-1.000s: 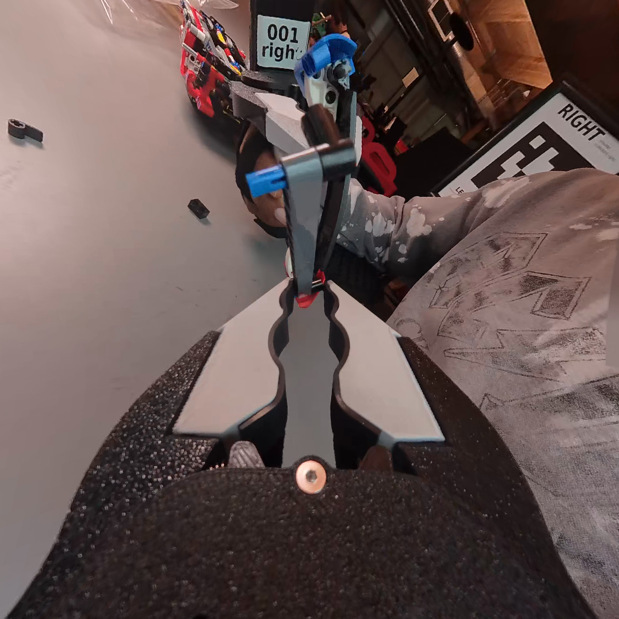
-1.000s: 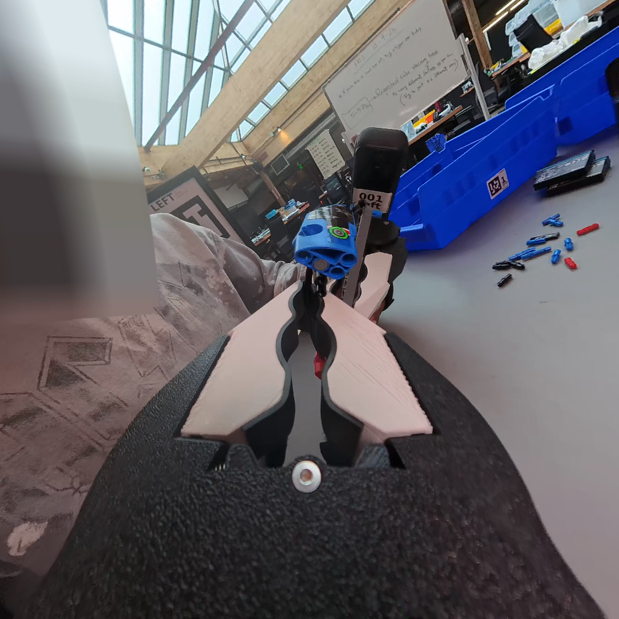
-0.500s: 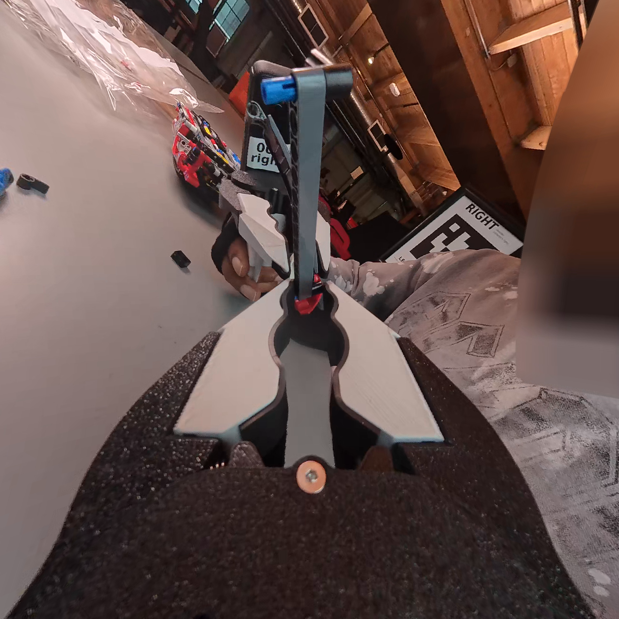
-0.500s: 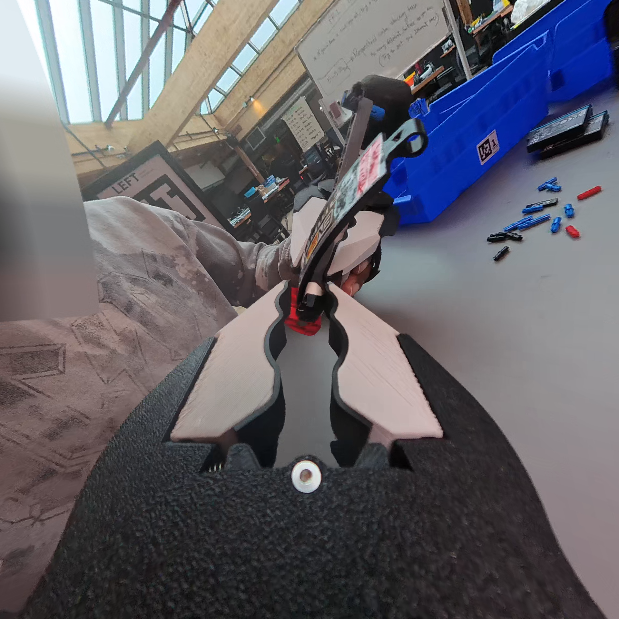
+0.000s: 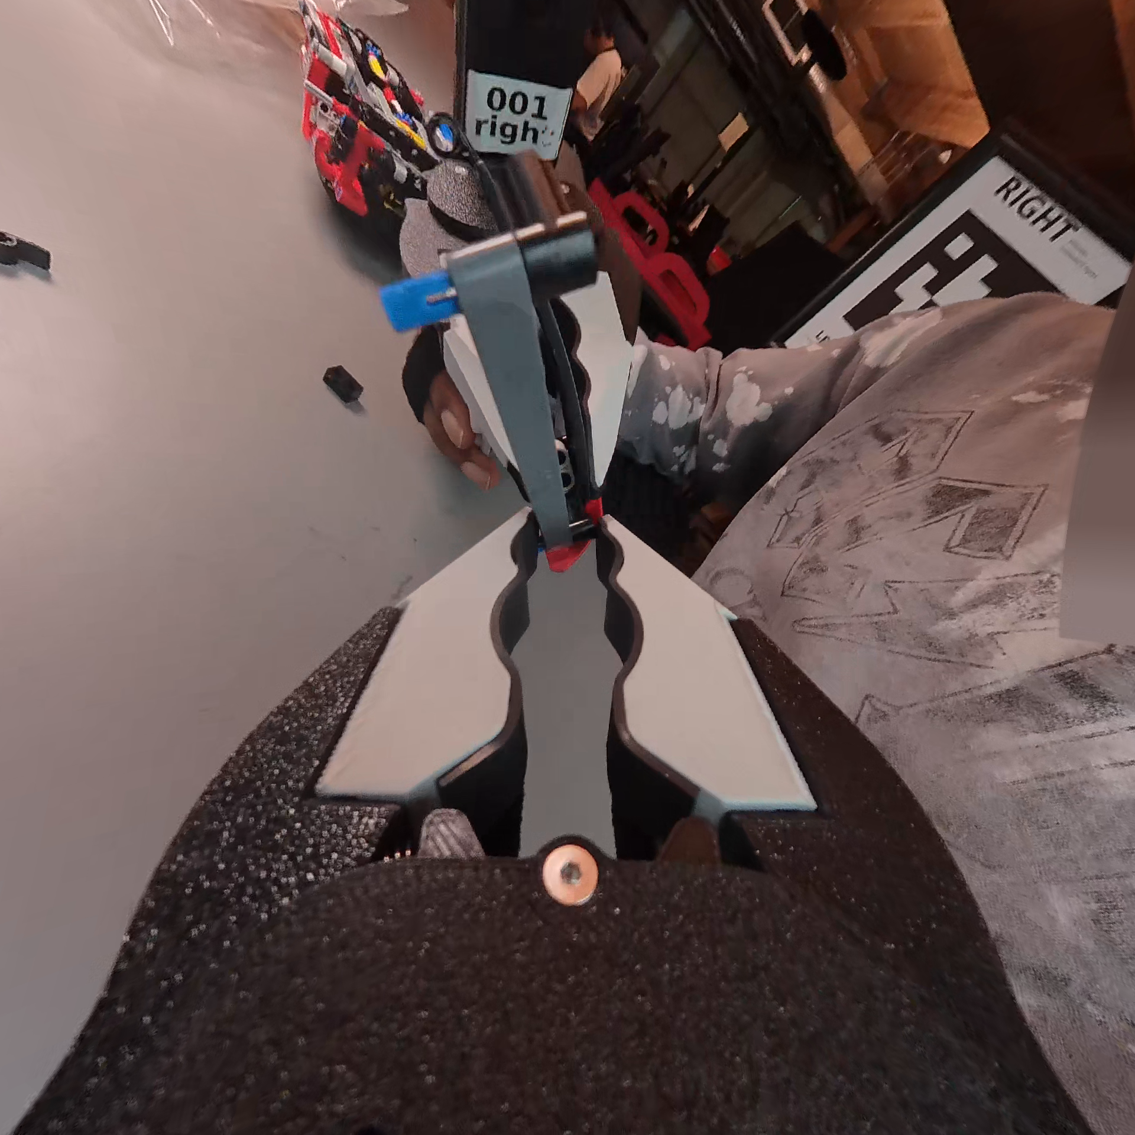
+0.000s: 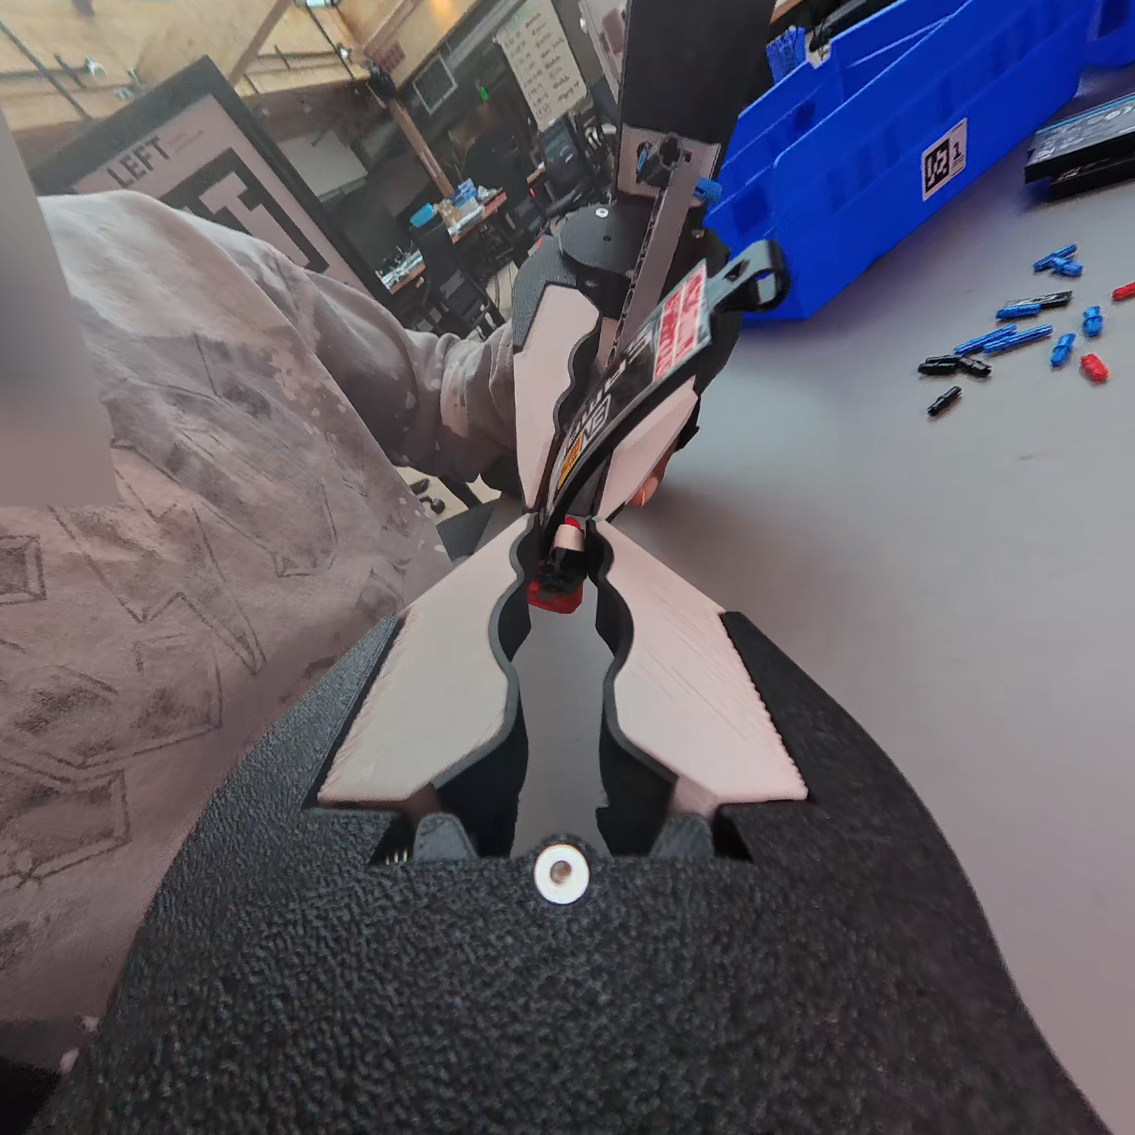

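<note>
My left gripper (image 5: 564, 528) is shut on a toy brick assembly at its red end piece (image 5: 565, 556). A long grey beam (image 5: 516, 368) with a blue pin (image 5: 411, 301) rises from it. My right gripper (image 6: 562, 528) faces the left one tip to tip and is shut on the same assembly, with the red piece (image 6: 553, 596) between its jaws. From this side the assembly shows a black curved panel with stickers (image 6: 639, 368). Each view shows the other gripper's pale fingers (image 5: 605, 331) (image 6: 543, 381) just behind the assembly.
A red toy vehicle (image 5: 356, 123) and small black parts (image 5: 343, 384) lie on the grey table (image 5: 153, 491). Blue bins (image 6: 890, 141), a flat black box (image 6: 1087, 147) and loose blue, black and red pins (image 6: 1013, 331) lie to the right. A person's grey sleeve (image 6: 245, 368) is close. Left and right tips are no more than a few centimetres apart.
Both grippers tilted up half a second ago and have come back down. The assembly between them has turned, and the blue rounded piece seen a second ago no longer shows.
</note>
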`<action>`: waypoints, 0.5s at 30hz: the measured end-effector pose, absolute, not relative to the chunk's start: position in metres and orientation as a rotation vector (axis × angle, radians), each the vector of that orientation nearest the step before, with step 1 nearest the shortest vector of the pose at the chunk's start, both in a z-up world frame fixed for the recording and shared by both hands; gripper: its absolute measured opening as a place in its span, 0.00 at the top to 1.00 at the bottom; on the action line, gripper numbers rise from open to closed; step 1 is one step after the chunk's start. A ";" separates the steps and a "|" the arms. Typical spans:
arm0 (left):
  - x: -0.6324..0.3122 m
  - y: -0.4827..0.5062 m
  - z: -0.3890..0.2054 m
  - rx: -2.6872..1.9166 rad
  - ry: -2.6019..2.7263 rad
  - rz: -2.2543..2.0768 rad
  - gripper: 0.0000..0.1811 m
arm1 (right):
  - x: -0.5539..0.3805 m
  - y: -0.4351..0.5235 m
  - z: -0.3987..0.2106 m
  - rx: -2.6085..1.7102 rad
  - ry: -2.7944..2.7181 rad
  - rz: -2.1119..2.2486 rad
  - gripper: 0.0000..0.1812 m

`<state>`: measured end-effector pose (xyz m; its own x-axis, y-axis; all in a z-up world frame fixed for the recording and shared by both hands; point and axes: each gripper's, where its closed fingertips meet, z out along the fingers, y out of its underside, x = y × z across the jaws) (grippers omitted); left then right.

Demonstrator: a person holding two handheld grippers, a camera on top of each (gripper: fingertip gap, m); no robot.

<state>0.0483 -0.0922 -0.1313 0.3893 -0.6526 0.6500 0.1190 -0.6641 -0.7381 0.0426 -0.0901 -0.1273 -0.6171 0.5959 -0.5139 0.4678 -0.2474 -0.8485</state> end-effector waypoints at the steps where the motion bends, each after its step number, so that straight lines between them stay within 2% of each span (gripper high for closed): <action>1: 0.049 -0.095 -0.133 -1.938 0.489 -1.335 0.91 | 0.045 -0.093 -0.130 -1.324 -1.905 2.003 0.92; 6: 0.050 -0.104 -0.143 -2.011 0.557 -1.324 0.92 | 0.062 -0.094 -0.146 -1.308 -2.075 1.935 0.93; 9: 0.014 -0.094 -0.133 -1.967 0.431 -1.277 0.93 | 0.065 -0.063 -0.140 -1.344 -1.946 1.894 0.93; 11: 0.019 -0.091 -0.139 -1.998 0.479 -1.225 0.92 | 0.061 -0.075 -0.139 -1.296 -2.007 1.866 0.92; 15: 0.021 -0.087 -0.184 -2.216 0.586 -0.968 0.92 | 0.057 -0.081 -0.159 -1.365 -2.095 1.804 0.92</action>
